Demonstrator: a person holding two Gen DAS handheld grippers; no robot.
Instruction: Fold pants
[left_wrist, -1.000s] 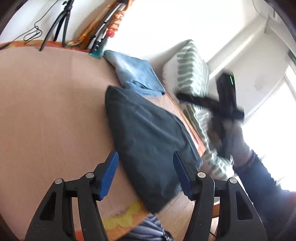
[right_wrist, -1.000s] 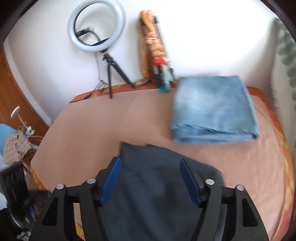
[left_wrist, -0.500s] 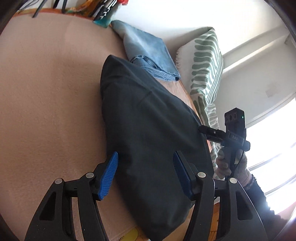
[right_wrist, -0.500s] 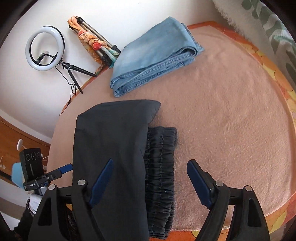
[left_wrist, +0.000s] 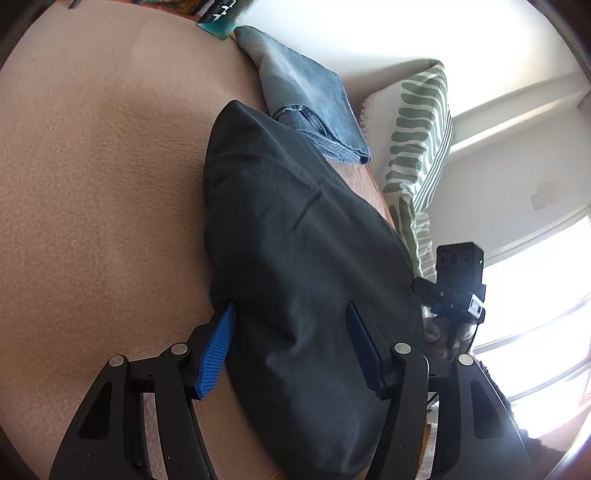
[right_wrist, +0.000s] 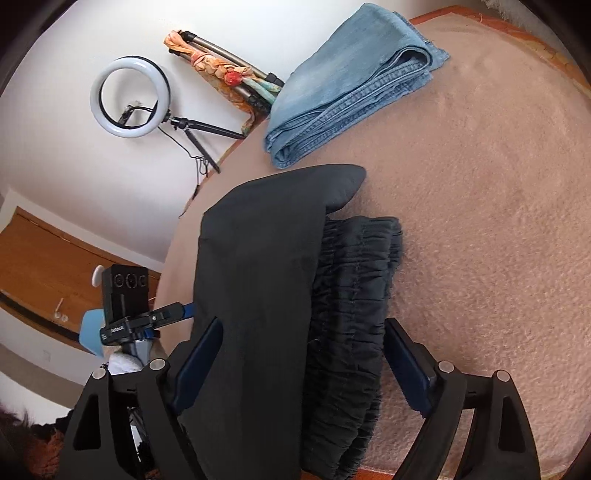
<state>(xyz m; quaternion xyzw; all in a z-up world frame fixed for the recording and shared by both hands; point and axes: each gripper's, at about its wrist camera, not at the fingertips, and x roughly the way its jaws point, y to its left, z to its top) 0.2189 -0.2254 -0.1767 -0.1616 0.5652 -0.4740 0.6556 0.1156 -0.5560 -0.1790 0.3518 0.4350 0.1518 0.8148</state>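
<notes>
The black pants (right_wrist: 266, 280) lie on the pink blanket (right_wrist: 498, 229), near its front edge, already folded over so the stretchy waistband (right_wrist: 354, 280) peeks out on one side. To do this fold well, each claw should bite only the top layers at the near end, lift them together, and lay them flat toward the far end so the edges line up. The left gripper (left_wrist: 291, 343) is spread wide, with one blue pad (left_wrist: 218, 350) at the pants' side edge and the cloth between its fingers. The right gripper (right_wrist: 299, 358) is spread wide too, and the pants fill the gap between its fingers. Neither claw is pinching yet. Folded blue jeans (right_wrist: 354, 77) sit at the far edge, just beside the pants.
</notes>
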